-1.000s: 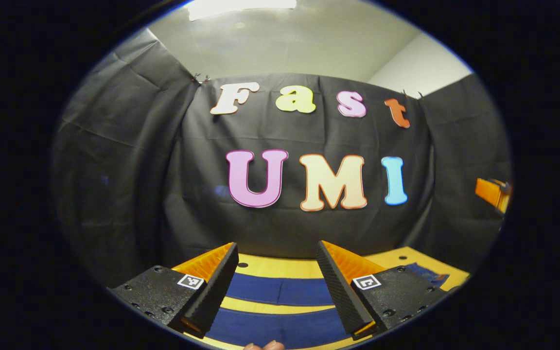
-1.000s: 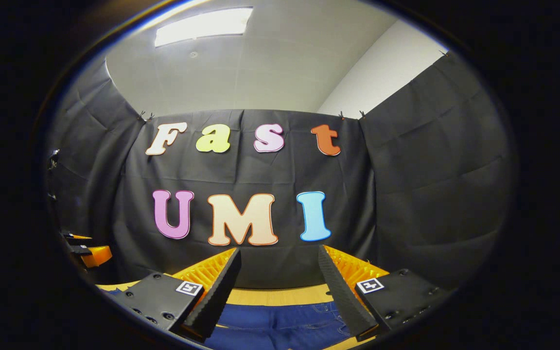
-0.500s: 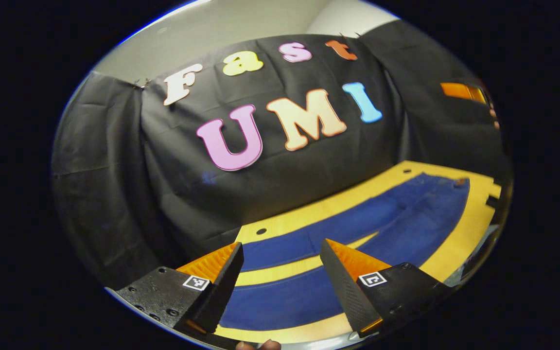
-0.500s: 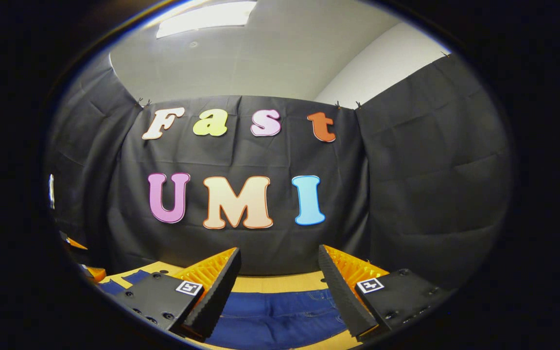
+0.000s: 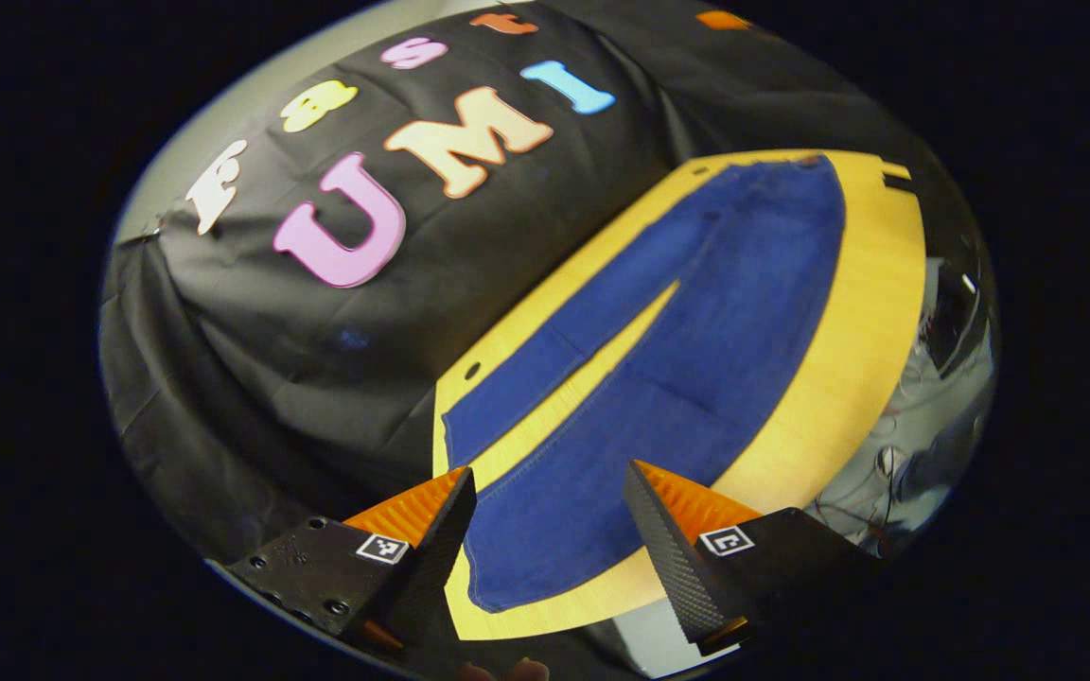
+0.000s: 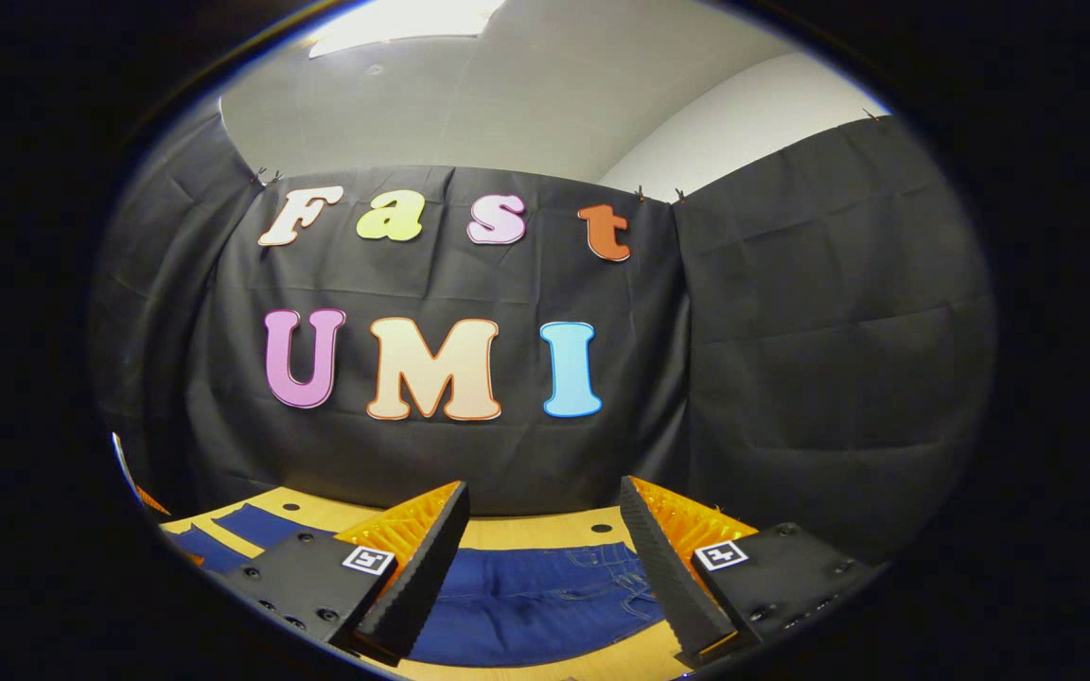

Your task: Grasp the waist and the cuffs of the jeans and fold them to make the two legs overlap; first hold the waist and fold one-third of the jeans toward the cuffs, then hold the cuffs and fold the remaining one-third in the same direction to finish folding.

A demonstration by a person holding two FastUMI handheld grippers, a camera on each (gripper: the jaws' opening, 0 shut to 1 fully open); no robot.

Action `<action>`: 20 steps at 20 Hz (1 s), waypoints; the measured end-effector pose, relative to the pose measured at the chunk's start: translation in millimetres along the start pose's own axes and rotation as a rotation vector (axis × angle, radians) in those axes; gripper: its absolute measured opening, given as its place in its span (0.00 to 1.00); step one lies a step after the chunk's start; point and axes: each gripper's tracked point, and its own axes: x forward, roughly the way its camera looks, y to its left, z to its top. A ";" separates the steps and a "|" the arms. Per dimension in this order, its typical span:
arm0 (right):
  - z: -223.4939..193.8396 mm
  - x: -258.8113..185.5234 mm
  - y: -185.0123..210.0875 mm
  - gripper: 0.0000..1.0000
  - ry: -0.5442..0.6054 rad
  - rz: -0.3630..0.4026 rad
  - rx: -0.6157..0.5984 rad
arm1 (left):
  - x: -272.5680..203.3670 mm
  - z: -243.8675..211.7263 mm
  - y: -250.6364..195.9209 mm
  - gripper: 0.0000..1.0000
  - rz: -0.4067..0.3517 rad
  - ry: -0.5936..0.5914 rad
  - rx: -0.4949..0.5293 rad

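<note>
In the left gripper view, 1 pair of jeans [image 5: 696, 312] is seen spread flat on 1 yellow desk [image 5: 871, 312], its 2 legs splayed apart with a wedge of bare desk between them. The 2 cuffs lie at the near end, the waist at the far end. A bare strip of desk is left along each long side of the jeans, wider on the right, and the desk's near edge lies just below the nearer cuff. The left tongs [image 5: 550, 530] are held released above that cuff, with nothing between the 2 fingers.

In the right gripper view, the waist part of the jeans [image 6: 536, 596] is seen flat on the desk [image 6: 545, 534], with a bare strip between it and the black cloth wall [image 6: 791, 378]. The right tongs [image 6: 545, 558] are held released above it, gripping nothing.
</note>
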 end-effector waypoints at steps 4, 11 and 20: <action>-11.7 -1.9 -10.6 0.99 0.024 -0.025 -0.024 | 20.6 -42.3 -7.1 0.95 -0.036 0.099 0.175; -32.2 -3.8 -22.3 0.99 0.064 -0.059 -0.034 | 27.7 -79.9 -43.1 0.95 -0.171 0.182 0.379; -36.3 -7.7 -30.5 0.99 0.074 -0.100 -0.048 | 64.5 -70.9 -36.3 0.87 -0.213 0.173 0.482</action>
